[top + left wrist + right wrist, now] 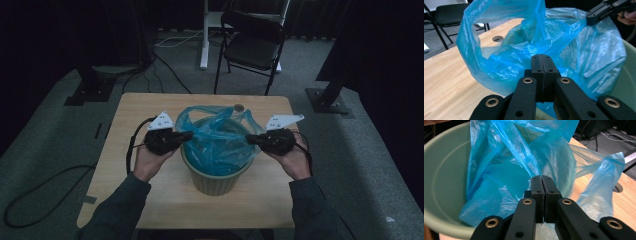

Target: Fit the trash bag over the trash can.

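Both claws gripped the blue bag. The left claw and right claw pinched its opposite edges. It sat in the green bucket on the table.

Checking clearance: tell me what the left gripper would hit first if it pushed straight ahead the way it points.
The left gripper, shut on the blue bag, points across the green bucket. It would first press deeper into bag film; beyond that, probably the right gripper, though depth is unclear.

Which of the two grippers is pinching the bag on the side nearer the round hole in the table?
The right gripper: it pinches the blue bag near the hole; the left gripper holds the opposite edge.
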Action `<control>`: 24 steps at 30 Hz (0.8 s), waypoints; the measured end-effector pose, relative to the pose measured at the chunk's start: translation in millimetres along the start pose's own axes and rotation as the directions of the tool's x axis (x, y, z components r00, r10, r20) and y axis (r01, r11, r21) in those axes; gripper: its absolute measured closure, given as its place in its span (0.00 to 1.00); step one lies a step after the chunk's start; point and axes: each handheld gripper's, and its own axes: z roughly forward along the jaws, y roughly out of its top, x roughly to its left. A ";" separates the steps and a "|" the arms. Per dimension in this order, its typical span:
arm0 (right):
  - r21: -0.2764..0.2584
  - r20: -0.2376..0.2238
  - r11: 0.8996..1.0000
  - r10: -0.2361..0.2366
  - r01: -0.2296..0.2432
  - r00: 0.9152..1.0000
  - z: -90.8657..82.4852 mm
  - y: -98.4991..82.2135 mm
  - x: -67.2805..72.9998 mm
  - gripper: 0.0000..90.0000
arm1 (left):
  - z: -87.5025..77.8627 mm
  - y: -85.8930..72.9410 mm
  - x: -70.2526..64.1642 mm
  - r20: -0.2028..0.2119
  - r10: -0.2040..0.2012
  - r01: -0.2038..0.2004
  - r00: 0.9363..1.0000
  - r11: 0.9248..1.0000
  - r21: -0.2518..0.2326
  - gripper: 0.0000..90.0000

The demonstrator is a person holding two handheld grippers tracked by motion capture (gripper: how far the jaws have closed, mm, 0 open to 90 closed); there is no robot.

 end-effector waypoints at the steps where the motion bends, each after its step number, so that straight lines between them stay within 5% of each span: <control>1: 0.001 -0.004 1.000 -0.004 0.004 1.000 -0.5 0.1 1.6 0.98 | -1.6 -1.8 -1.2 0.000 -0.001 0.001 1.000 1.000 0.000 1.00; 6: 0.003 -0.008 1.000 -0.015 0.015 1.000 -1.4 1.6 4.7 0.91 | -6.6 -9.6 -4.2 -0.002 -0.002 0.002 1.000 1.000 0.005 1.00; 13: -0.001 0.017 1.000 -0.003 0.003 1.000 0.4 2.1 1.0 0.68 | -6.3 -14.2 -3.3 0.008 -0.017 0.017 1.000 1.000 0.005 1.00; 18: 0.013 0.008 1.000 -0.002 0.002 1.000 0.7 -2.9 1.8 0.87 | -9.9 -17.7 -6.2 0.018 -0.012 0.012 1.000 1.000 0.007 1.00; 24: -0.001 0.000 1.000 -0.008 0.008 1.000 -8.6 -8.0 6.7 0.97 | -19.6 -23.6 -9.3 0.042 -0.017 0.018 0.999 1.000 -0.004 0.99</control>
